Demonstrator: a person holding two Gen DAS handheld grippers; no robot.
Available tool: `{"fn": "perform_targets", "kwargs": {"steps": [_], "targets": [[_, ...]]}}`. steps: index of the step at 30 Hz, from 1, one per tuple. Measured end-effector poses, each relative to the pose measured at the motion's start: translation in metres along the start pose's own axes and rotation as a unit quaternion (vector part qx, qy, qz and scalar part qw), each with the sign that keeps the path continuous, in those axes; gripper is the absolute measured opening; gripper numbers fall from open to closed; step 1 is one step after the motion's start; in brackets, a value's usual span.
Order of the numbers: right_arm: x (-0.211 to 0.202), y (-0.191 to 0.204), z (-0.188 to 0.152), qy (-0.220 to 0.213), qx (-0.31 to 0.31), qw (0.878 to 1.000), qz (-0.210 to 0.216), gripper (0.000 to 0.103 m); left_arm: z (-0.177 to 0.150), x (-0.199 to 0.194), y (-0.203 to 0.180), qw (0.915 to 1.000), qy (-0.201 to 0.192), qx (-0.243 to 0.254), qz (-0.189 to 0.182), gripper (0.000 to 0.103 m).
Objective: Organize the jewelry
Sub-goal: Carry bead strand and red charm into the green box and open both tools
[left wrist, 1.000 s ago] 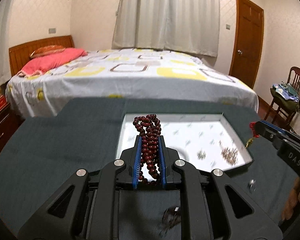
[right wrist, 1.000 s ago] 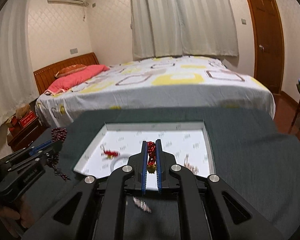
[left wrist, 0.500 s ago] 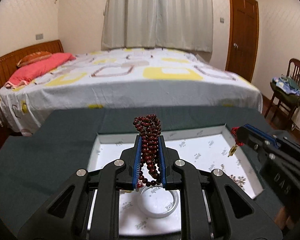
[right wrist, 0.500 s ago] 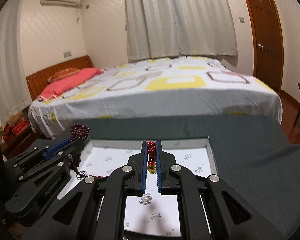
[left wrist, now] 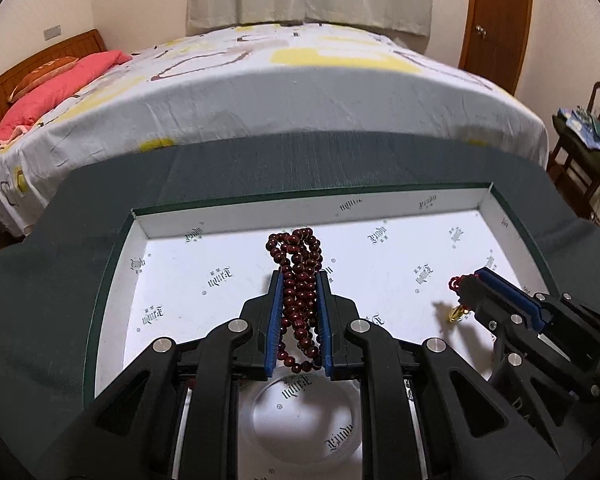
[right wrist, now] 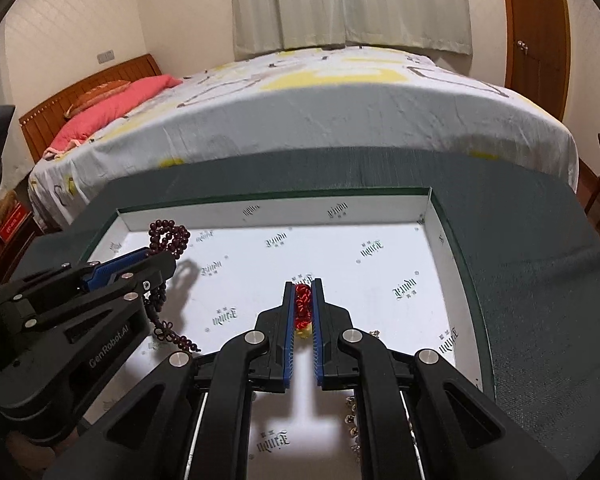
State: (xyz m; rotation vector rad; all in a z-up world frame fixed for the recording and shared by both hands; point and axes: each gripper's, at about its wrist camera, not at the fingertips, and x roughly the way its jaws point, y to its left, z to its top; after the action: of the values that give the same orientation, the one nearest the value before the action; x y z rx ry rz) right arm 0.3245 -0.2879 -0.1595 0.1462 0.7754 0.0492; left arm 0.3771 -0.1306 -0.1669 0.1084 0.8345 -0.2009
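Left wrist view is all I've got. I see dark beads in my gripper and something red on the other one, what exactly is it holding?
Observer: The right gripper is shut on a red beaded piece with a yellow bit at its lower end.
Operator: Anything hanging below my own fingers?
Observer: Yes, the dark bead strand trails under the left gripper and ends in a small knot.
Operator: Other jewelry in the tray?
Observer: Small metallic pieces lie in the white tray, near the right gripper's base.
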Motion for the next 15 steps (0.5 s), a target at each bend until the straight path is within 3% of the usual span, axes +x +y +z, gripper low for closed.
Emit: {"fn": "perform_targets", "kwargs": {"steps": [4,11,12,13,15], "targets": [[0.0054,-0.0021,0.0002,0.009,0.003,1.0,0.0,0.008,0.0006,0.0051,-0.0008,0.9999,0.012,-0.004,-0.004,0.018],[0.0083,-0.0073,0.0005,0.011,0.007,1.0,-0.001,0.012,0.0021,0.0029,-0.0016,1.0,-0.002,-0.003,-0.001,0.051],[0.0079,-0.0079,0.0003,0.01,0.007,1.0,-0.002,0.015,0.002,0.0014,-0.0014,1.0,-0.007,-0.003,-0.003,0.052],[0.0077,-0.008,0.0003,0.008,0.007,1.0,-0.002,0.026,0.0022,0.0007,-0.0017,1.0,-0.009,-0.002,-0.001,0.056],[0.0067,-0.0098,-0.0001,0.005,0.012,1.0,-0.001,0.032,0.0028,-0.0008,0.0002,0.9999,-0.013,-0.004,0.004,0.059]]}}
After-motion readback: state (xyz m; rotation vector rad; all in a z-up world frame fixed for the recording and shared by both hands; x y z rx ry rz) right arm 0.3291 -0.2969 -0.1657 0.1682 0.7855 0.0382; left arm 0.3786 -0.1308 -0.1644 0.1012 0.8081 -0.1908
